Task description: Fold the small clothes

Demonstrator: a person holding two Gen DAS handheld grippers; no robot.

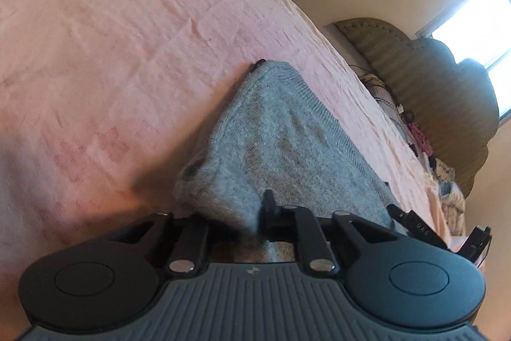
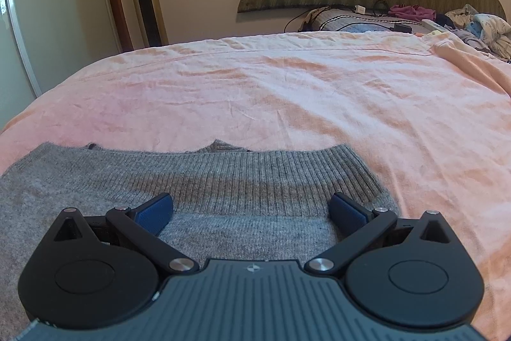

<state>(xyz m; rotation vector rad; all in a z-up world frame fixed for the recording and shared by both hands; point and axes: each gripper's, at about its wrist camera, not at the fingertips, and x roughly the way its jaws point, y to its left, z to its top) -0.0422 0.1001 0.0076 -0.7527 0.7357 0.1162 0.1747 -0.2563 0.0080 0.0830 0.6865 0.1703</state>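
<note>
The gray sweater (image 2: 223, 181) lies flat on the pink bed (image 2: 287, 91). The left claw (image 1: 234, 222) pinches a bunched bit of sweater, though that view is blurry. If the pinch is weak, the knit could slip out. The right claw (image 2: 250, 213) hangs wide open just above the sweater, holding nothing.

Left hand-held gripper (image 1: 234, 222) is closed on a bunched fold of grey knit sweater (image 1: 281, 143). The garment runs forward from the fingers over a pink bedsheet (image 1: 127, 53), which extends ahead and left of the gripper. An upholstered headboard (image 1: 431, 85) and scattered clothes (image 1: 418, 139) lie far right.
</note>
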